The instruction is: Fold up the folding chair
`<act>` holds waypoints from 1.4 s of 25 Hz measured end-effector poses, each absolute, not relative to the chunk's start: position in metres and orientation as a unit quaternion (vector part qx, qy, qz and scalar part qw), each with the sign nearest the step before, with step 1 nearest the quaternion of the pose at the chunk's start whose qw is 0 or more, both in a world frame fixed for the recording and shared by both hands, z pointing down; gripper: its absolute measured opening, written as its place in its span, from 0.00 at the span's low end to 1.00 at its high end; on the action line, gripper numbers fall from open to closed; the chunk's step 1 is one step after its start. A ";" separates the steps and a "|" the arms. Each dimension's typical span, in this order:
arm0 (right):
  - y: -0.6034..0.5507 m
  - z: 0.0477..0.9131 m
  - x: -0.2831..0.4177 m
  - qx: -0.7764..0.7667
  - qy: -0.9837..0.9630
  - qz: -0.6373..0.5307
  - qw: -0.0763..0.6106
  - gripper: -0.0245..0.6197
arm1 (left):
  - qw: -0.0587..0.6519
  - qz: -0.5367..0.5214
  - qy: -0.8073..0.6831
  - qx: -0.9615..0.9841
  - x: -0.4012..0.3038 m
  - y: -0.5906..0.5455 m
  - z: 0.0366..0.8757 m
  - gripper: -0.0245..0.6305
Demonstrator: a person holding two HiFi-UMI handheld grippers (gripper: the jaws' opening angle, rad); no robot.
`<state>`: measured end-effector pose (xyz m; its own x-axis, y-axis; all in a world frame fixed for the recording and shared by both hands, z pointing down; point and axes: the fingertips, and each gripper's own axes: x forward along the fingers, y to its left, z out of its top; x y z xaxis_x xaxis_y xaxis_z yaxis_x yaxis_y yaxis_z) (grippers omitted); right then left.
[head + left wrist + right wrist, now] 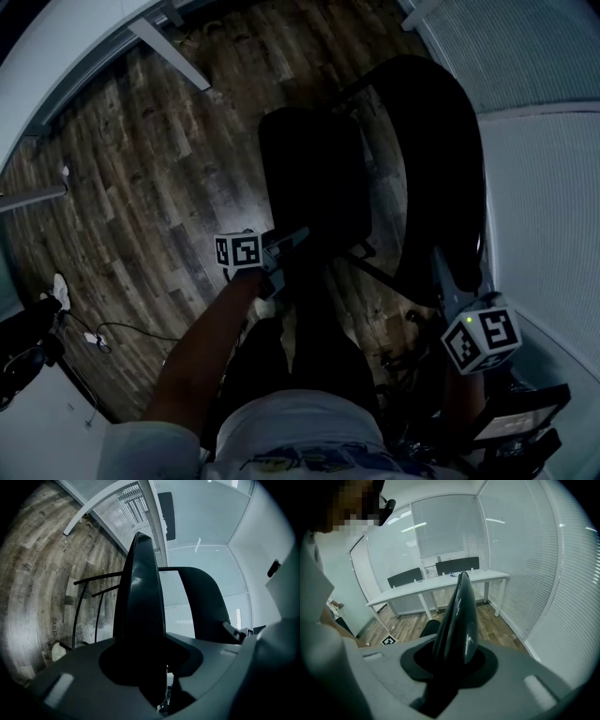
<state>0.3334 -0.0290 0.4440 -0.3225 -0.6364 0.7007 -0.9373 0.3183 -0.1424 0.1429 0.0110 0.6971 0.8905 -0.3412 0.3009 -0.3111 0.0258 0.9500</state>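
Observation:
A black folding chair stands on the wood floor; its seat (314, 173) is tipped up towards its curved backrest (441, 159). My left gripper (296, 240) is shut on the seat's near edge. Seen edge-on in the left gripper view, the seat (139, 602) rises between the jaws of the left gripper (145, 656), with the backrest (204, 602) behind. My right gripper (448, 274) is shut on the backrest's lower edge. In the right gripper view the backrest (460, 613) stands as a thin glossy blade between the jaws of the right gripper (454, 660).
A white table (440, 584) with two dark chairs (457, 566) behind it stands by the blinds. Glass walls with blinds (548, 197) close in on the right. A cable (117, 330) lies on the floor at the left. The person's legs are just below the chair.

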 end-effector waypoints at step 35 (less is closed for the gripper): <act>-0.019 0.412 0.292 0.528 -0.763 0.240 0.286 0.17 | 0.655 0.130 -0.346 0.659 0.247 -0.006 0.643 0.24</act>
<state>0.2922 -0.0187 0.4125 -0.2787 -0.6681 0.6899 -0.9430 0.3265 -0.0648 0.2470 -0.0065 0.6428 0.7268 -0.2850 0.6249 -0.6265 0.0978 0.7733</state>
